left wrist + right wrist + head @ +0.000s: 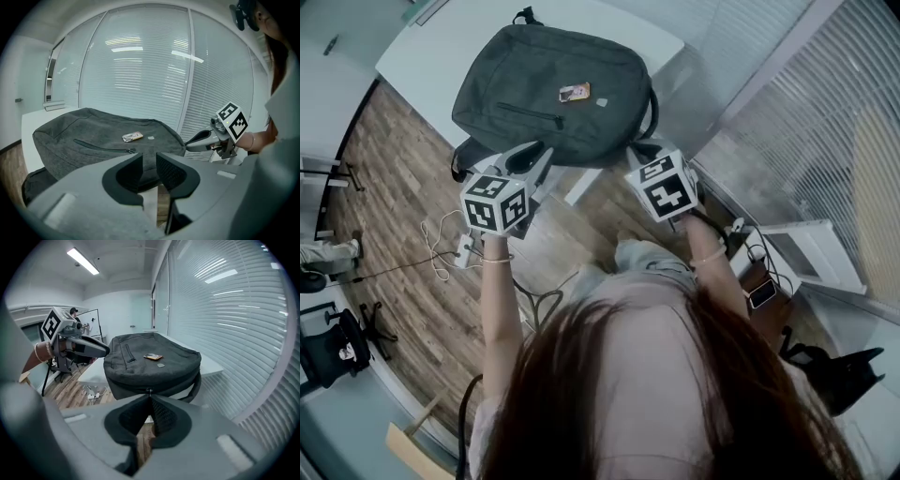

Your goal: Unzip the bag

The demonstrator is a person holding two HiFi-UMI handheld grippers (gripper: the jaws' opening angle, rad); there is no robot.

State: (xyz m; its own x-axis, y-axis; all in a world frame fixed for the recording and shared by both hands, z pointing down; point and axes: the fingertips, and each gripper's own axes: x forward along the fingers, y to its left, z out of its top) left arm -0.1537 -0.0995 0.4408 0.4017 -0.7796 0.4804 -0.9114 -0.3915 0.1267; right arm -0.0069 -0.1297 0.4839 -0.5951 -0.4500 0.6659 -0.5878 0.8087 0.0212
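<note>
The bag (553,89) lies flat on the white worktop (431,52), straight ahead of both tools, with its near side wall facing them.

The right hand-held gripper (150,397) has its jaws together. Their tips meet at the small zip pull (149,391) on the seam that runs along that side wall, and they appear to be pinching it. The left hand-held gripper (149,165) has its jaws apart with nothing between them. It hangs just short of the bag's near edge and a little above it. The front pocket zip (104,148) and a small tag (132,136) lie further ahead of it on the bag's top face.

The step in hand looks like the start of the draw along the main zip. To do it well:

- **Pull direction:** The right tool should pull in line with the zip track, not up or away from the bag, so the slider runs instead of jamming.
- **Grip:** The pinch on the thin pull should be firm, since it could slip out of the pads.
- **Counter-hold:** The bag is soft and sits on a smooth worktop, so it will likely slide or bunch. The open left tool is well placed to clamp the fabric or press the bag down just behind the slider.
- **Corner:** Ease around the bag's rounded corner.

Which way the zip opens cannot be told from here.
</note>
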